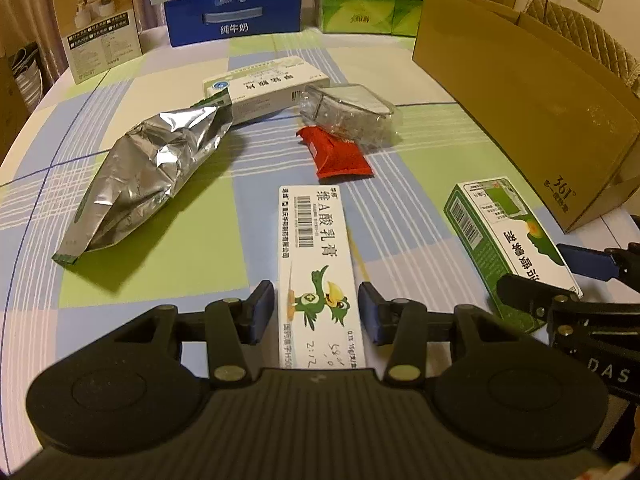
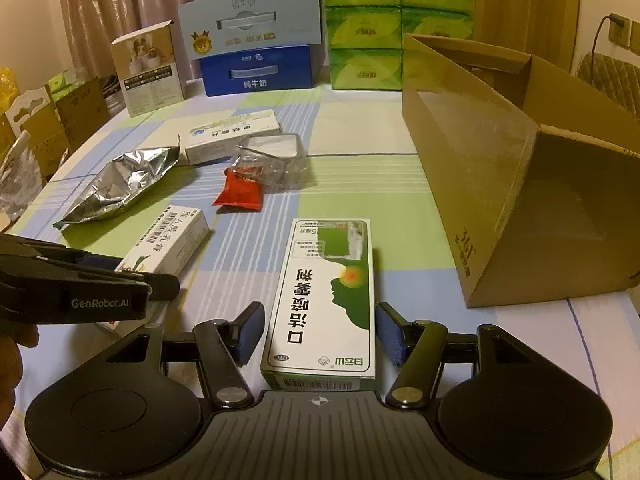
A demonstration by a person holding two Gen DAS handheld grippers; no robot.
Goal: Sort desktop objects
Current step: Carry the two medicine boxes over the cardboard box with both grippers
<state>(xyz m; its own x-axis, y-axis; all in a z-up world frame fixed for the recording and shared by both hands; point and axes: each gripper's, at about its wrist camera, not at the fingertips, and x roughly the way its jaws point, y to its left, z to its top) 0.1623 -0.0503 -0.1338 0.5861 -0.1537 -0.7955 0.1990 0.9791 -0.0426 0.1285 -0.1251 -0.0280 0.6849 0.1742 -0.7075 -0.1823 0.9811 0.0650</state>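
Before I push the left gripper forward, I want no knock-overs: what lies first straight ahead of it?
The white box already sits between the open left gripper fingers. Beyond its far end, the red packet looks first in line, then the clear box; depth is uncertain.

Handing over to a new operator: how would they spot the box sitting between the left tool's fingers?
Start at the big open cardboard box on the checked tablecloth. Nearer, between the open left tool fingers, lies a long white box. Unlike the green-and-white box beside it, it shows a cartoon green bird.
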